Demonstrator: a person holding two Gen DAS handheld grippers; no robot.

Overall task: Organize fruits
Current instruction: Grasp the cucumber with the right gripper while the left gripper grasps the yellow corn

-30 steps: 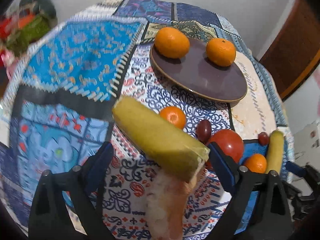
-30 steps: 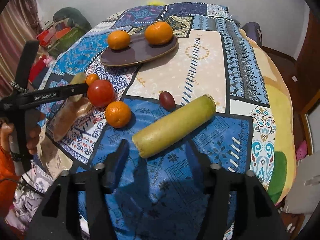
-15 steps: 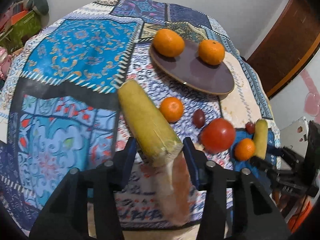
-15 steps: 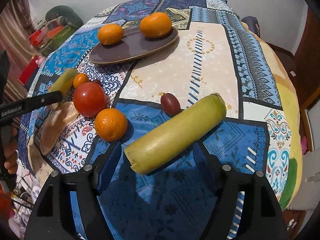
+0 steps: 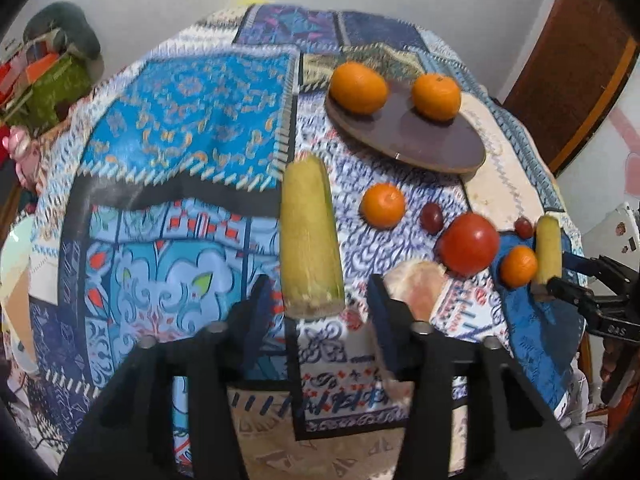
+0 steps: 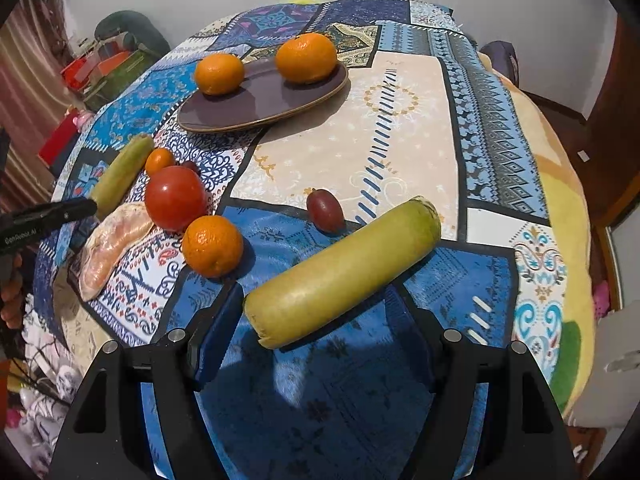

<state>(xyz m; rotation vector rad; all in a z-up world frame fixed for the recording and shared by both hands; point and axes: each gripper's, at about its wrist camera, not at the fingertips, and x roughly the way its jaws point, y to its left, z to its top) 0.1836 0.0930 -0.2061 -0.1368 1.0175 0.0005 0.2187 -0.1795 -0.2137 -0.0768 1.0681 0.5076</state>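
1. Your patchwork cloth [image 6: 400,120] covers a round table; the plate [image 6: 260,100] sits toward its far edge.
2. Both grippers, left [image 5: 316,300] and right [image 6: 320,320], are spread, each straddling a green stalk [image 5: 308,232] [image 6: 344,268] at the near edge.
3. The stalks look stiff and smooth, likely to roll; grip mid-length.

Orange mandarins [image 6: 219,73] on brown plate [image 6: 256,114] (blue patchwork cloth [image 6: 412,128]); red tomato [image 6: 175,197].

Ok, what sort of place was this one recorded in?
Most likely a room in a home: a round table under a patchwork cloth, a brown plate of oranges, and household clutter stacked by the plain wall.
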